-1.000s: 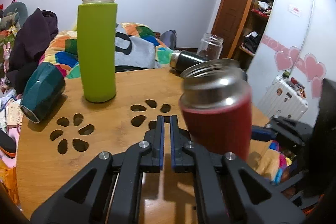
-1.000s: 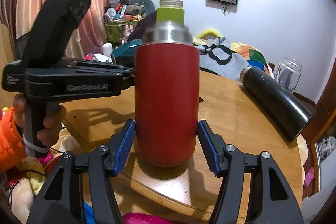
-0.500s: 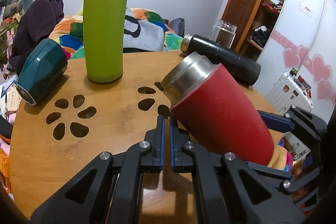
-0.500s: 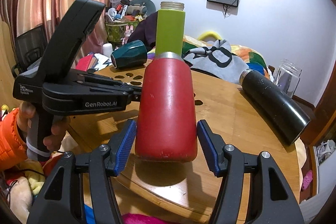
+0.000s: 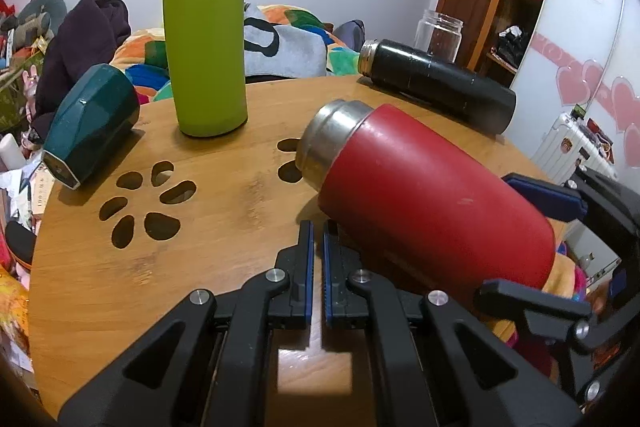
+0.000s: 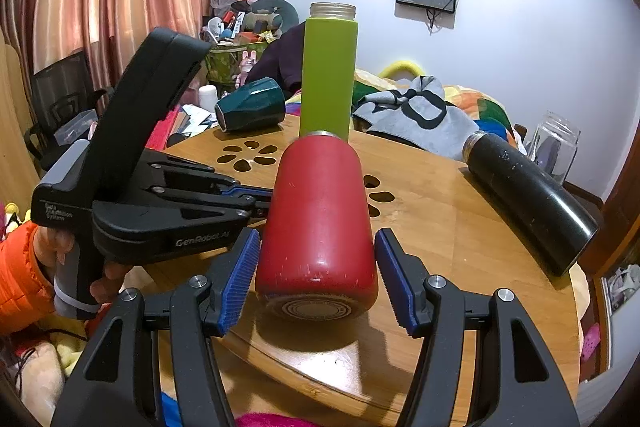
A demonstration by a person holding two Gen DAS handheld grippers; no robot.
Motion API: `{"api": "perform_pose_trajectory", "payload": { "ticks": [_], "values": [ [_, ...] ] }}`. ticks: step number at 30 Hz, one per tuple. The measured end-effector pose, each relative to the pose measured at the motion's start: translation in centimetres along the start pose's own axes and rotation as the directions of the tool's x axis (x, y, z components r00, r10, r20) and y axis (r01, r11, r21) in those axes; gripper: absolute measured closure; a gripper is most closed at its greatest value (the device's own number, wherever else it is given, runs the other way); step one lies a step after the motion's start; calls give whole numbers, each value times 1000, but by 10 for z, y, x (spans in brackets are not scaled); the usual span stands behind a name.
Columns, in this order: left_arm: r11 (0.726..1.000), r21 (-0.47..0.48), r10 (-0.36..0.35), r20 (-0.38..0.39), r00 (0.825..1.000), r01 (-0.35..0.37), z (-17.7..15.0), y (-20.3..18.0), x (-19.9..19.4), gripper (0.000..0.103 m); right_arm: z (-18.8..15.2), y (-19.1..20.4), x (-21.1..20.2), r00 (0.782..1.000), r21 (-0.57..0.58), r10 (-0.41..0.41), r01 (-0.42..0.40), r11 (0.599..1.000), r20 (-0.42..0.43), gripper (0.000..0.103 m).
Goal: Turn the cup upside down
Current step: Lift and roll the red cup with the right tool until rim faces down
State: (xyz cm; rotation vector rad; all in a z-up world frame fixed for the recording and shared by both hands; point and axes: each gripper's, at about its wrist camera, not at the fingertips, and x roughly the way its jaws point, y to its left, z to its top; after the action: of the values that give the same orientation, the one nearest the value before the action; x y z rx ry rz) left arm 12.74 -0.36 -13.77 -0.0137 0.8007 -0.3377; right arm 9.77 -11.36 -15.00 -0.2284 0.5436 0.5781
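The red cup (image 6: 318,211) with a steel rim is tipped far over, its mouth pointing away from me and its base toward the right wrist camera. My right gripper (image 6: 316,267) is shut on the red cup near its base, blue pads on both sides. In the left wrist view the red cup (image 5: 432,195) leans with its steel mouth (image 5: 328,139) low over the wooden table (image 5: 240,195). My left gripper (image 5: 316,251) is shut and empty, just left of the cup's body; it also shows in the right wrist view (image 6: 248,201).
A tall green bottle (image 5: 206,27) stands upright at the back. A teal cup (image 5: 90,123) lies on its side at the left. A black flask (image 5: 436,83) lies at the back right, a glass jar (image 5: 438,35) behind it. Paw-shaped cutouts (image 5: 148,203) pierce the table.
The red cup has tipped from upright to nearly horizontal, mouth swinging away and down toward the table, held in my right gripper. My left gripper stays shut beside it.
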Motion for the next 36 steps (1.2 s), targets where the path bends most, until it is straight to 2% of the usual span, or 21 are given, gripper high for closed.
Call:
{"api": "perform_pose_trajectory", "payload": {
  "ticks": [4, 7, 13, 16, 21, 25, 30, 36],
  "values": [
    [1000, -5, -5, 9, 1000, 5, -2, 5, -7, 100, 0, -2, 0, 1000, 14, 10, -10, 1000, 0, 47],
    [1000, 9, 10, 46, 999, -11, 3, 3, -20, 100, -1, -2, 0, 1000, 13, 7, -7, 1000, 5, 47],
    [998, 52, -47, 122, 991, 41, 18, -17, -44, 100, -6, -6, 2, 999, 42, 34, -33, 999, -6, 43],
    [994, 79, -80, 119, 990, 71, 23, -29, -43, 100, -12, -4, 9, 999, 47, 36, -35, 998, -31, 42],
    [991, 101, -97, 122, 988, 85, 24, -40, -40, 100, -20, -8, 14, 998, 65, 30, -26, 998, -60, 45],
    [991, 106, -99, 132, 986, 85, 27, -40, -42, 100, -17, -9, 1, 1000, 61, 8, -7, 998, -10, 45],
    [991, 89, -109, 156, 982, 96, 32, -35, -50, 100, -3, -9, -25, 995, 50, -15, 10, 999, 94, 46],
    [992, 79, -111, 178, 978, 98, 35, -33, -56, 100, 14, -7, -34, 988, 33, -25, 21, 999, 151, 46]
  ]
}}
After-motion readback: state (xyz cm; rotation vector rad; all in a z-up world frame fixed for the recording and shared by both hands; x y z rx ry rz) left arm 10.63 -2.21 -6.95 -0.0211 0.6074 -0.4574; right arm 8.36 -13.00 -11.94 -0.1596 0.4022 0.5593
